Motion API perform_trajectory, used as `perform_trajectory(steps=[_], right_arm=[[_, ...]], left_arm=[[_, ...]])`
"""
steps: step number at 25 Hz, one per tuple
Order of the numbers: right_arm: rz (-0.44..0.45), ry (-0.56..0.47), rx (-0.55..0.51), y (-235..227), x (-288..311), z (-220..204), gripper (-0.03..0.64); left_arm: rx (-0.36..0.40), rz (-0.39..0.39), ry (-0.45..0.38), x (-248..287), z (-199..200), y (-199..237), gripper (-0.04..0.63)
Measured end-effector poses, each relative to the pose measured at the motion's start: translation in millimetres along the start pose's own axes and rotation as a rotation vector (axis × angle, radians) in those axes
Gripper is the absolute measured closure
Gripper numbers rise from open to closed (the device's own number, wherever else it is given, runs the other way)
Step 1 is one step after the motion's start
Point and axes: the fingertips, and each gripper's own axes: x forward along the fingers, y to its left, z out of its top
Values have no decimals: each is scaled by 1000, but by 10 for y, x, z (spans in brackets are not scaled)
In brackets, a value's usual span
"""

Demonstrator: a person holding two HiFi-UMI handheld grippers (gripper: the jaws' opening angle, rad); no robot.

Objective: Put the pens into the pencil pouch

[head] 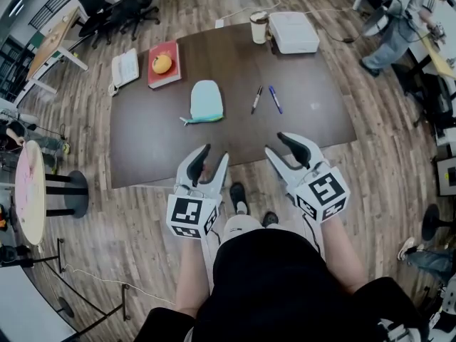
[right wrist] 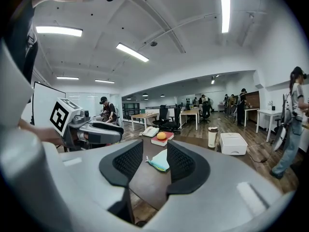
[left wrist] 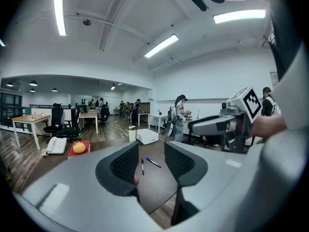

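Both wide, empty: left claw (head: 216, 152), right claw (head: 276, 143), at surface (head: 142, 148) near edge. At right's 12 o'clock, black pen (head: 256, 99) and blue pen (head: 275, 99); pouch (head: 206, 100) at left's 12. Advise: pinch one pen mid-barrel, left steadies pouch.

Near the teal pouch (head: 206, 100) lie a black pen (head: 256, 99) and blue pen (head: 275, 99).
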Motion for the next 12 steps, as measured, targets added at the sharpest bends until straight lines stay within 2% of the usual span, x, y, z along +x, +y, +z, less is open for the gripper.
perform_trajectory(steps=[12], right_arm=[[-23,31,8,-258,687,134,481]], left_arm=[[4,-8,56,449,-139,739,430]])
